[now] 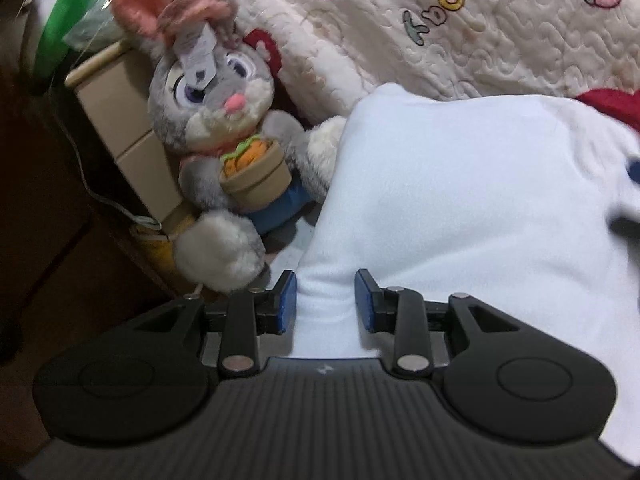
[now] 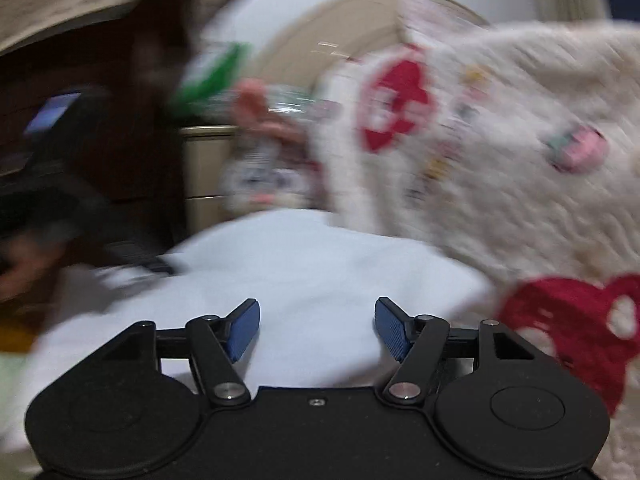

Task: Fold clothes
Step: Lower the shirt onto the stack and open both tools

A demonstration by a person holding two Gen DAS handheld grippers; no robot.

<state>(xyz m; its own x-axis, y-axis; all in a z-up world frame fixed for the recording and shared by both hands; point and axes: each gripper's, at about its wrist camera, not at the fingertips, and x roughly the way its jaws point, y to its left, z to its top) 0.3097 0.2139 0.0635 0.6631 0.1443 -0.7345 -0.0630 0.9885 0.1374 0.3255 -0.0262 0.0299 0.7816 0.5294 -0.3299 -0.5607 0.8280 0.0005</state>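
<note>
right now the left gripper (image 1: 326, 300) sits low at the near edge of the white garment (image 1: 460, 208), pointing away across it. its blue pads (image 1: 288, 300) stand a little apart with a raised ridge of the white cloth running up between them; whether they actually pinch the cloth i cannot tell.

the right gripper (image 2: 317, 328) is held level over the same white garment (image 2: 304, 280), its fingers spread wide and released, nothing between them. that view is heavily smeared by motion.

the garment lies spread on the bed, near side toward both grippers, with a cream quilted blanket (image 1: 460, 40) bunched up at its far side and right. the blanket carries red shapes, small pink strawberries and coloured letters seen upside down; they cannot be read with any certainty.

to the left of the garment a grey rabbit plush toy (image 1: 224, 120) sits against a tan cardboard box (image 1: 120, 112), holding a little pot of carrots. a paper tag (image 1: 196, 56) hangs over its forehead, its print too small to read.
</note>
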